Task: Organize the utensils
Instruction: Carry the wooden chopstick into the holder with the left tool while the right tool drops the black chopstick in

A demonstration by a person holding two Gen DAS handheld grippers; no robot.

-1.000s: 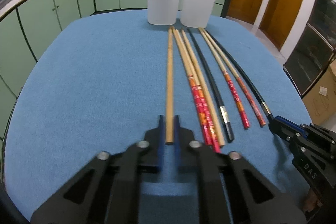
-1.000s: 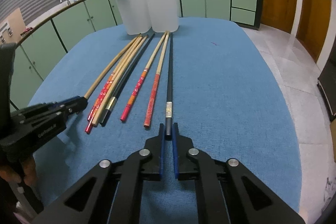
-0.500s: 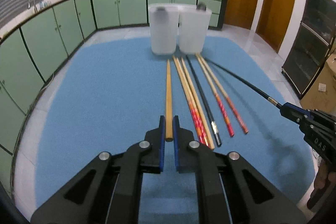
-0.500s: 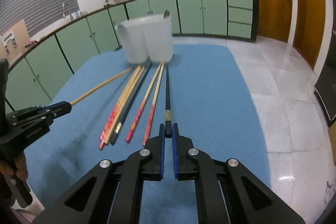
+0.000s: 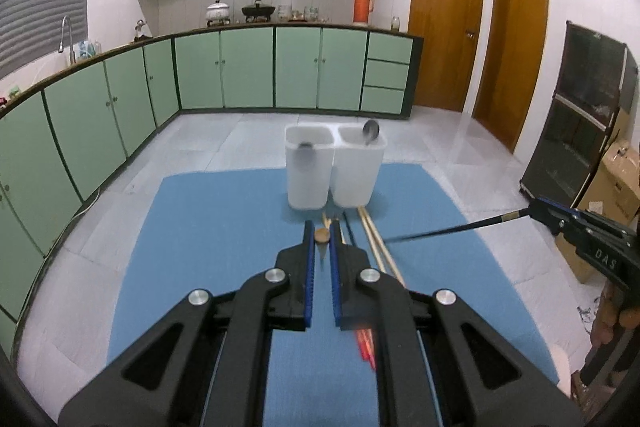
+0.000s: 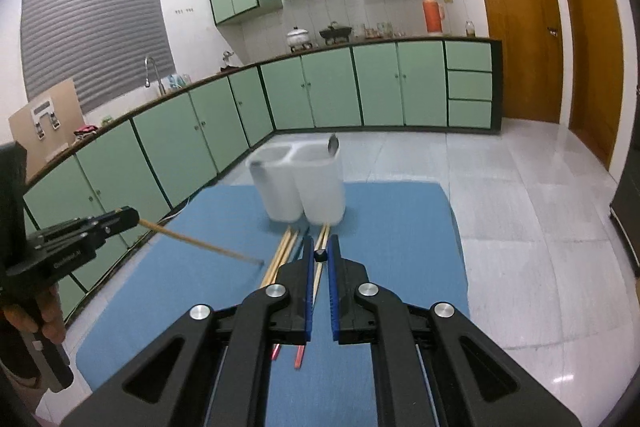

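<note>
The left wrist view alone shows the black chopstick (image 5: 452,229) full length at 3 o'clock, in the right gripper (image 5: 534,207). The right wrist view shows the bamboo chopstick (image 6: 200,245) at 9 o'clock, in the left gripper (image 6: 134,218). On the blue desk (image 6: 400,227) at 12 o'clock, two white holders (image 6: 300,187) each hold what looks like a spoon. Both jaws are clamped narrowly on their chopsticks. Remaining chopsticks (image 5: 380,247) lie before the holders.
</note>
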